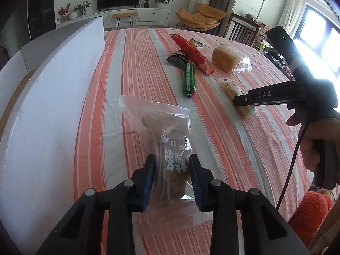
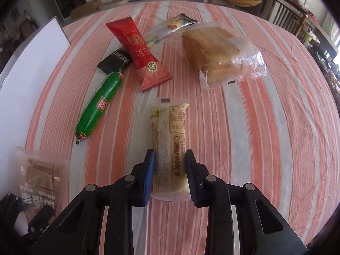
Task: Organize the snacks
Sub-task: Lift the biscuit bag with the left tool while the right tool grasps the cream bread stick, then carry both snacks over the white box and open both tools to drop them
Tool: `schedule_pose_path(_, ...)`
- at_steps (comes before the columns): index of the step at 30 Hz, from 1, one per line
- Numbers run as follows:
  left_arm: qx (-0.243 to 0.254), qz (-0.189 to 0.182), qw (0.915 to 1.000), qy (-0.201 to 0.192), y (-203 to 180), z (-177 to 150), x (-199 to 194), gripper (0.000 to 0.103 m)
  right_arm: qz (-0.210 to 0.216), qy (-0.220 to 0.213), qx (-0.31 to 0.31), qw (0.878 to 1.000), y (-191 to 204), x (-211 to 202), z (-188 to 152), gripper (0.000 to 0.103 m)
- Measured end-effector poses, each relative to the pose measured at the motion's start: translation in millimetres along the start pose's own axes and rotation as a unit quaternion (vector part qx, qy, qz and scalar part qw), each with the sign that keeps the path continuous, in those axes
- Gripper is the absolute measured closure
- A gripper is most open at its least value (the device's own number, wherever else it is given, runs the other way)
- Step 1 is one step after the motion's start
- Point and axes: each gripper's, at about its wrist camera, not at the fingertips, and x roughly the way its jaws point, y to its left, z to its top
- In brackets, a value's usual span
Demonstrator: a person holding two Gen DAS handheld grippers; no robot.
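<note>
My left gripper (image 1: 171,162) is shut on a clear bag of brown snack blocks (image 1: 167,148) that lies on the striped tablecloth; the bag also shows at the lower left of the right wrist view (image 2: 42,174). My right gripper (image 2: 169,157) is shut on a long pale-yellow wrapped bun (image 2: 169,140), also resting on the cloth. In the left wrist view the right gripper (image 1: 240,102) sits over that bun (image 1: 235,93). Beyond lie a green sausage (image 2: 99,104), a red packet (image 2: 140,51), a black packet (image 2: 114,61) and a bagged bread loaf (image 2: 218,51).
A white foam board (image 1: 48,97) stands along the table's left side. A small clear-and-yellow packet (image 2: 170,26) lies behind the red one. Chairs (image 1: 244,29) stand past the table's far right edge. The striped cloth (image 2: 265,138) covers the whole table.
</note>
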Motion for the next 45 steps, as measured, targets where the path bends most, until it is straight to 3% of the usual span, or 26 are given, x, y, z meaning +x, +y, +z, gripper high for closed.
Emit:
schedule_pose_path(3,0.002,-0.015,0.9999,-0.006,-5.3,-6.3,-4.8,0.081,0.021,-0.017,0.040,0.999,-24.9,-17.5,-21.9,0.074)
schedule_pose_path(7,-0.003,-0.022,0.9996,-0.018,-6.9,-13.0,-6.6,0.082,0.092,-0.037,0.110,0.989,-60.4,-42.7,-58.3,0.074)
schedule_pose_path(12,-0.017,-0.045,0.9986,-0.021,-5.5,-13.6,-20.8,0.089,0.125,-0.052,0.137,0.981,-73.7,-62.7,-93.3,0.074)
schedule_pose_path(16,0.018,-0.028,0.9994,-0.006,-15.6,-14.7,-18.1,0.089,0.139,-0.065,0.127,0.980,-63.0,-73.8,-96.7,0.074)
schedule_pose_path(18,0.030,-0.001,0.9996,-0.001,-17.9,-17.2,-14.5,0.082,0.135,-0.068,0.117,0.982,-53.4,-75.2,-94.0,0.074)
schedule_pose_path(19,0.031,0.007,0.9995,0.005,-18.2,-17.6,-12.7,0.068,0.139,-0.068,0.115,0.981,-49.1,-75.2,-93.6,0.074)
schedule_pose_path(20,0.032,0.017,0.9993,0.013,-19.2,-18.4,-11.2,0.045,0.144,-0.068,0.113,0.981,-45.2,-76.1,-94.8,0.074)
schedule_pose_path(22,0.041,0.038,0.9983,0.015,-25.1,-19.5,-8.9,0.019,0.152,-0.070,0.105,0.980,-35.9,-77.6,-97.9,0.074)
schedule_pose_path(25,0.091,0.067,0.9934,0.018,-46.2,-21.0,3.7,0.016,0.160,-0.073,0.099,0.979,-24.0,-79.7,-102.4,0.074)
schedule_pose_path(27,0.128,0.111,0.9848,0.039,-58.4,-23.6,22.4,0.014,0.166,-0.076,0.099,0.978,-17.5,-81.5,-104.3,0.074)
schedule_pose_path(28,0.128,0.107,0.9858,0.020,-60.1,-24.5,20.5,0.015,0.170,-0.078,0.099,0.977,-14.7,-83.4,-105.4,0.074)
schedule_pose_path(30,0.121,0.101,0.9875,0.010,-59.7,-26.6,18.1,0.037,0.178,-0.084,0.097,0.976,-10.0,-89.6,-108.8,0.074)
schedule_pose_path(31,0.128,0.107,0.9860,0.005,-60.6,-26.5,15.9,0.054,0.180,-0.088,0.095,0.975,-8.3,-93.7,-111.4,0.074)
schedule_pose_path(32,0.134,0.102,0.9856,0.005,-60.1,-25.7,14.7,0.061,0.182,-0.092,0.092,0.975,-7.3,-97.2,-113.8,0.074)
schedule_pose_path(37,0.048,0.015,0.9987,0.011,-32.1,-17.8,-0.1,0.067,0.195,-0.101,0.096,0.971,-8.0,-107.7,-120.4,0.074)
schedule_pose_path(45,0.008,-0.067,0.9976,-0.017,-31.6,-12.3,-48.0,0.067,0.208,-0.134,0.096,0.964,-8.4,-138.2,-111.9,0.074)
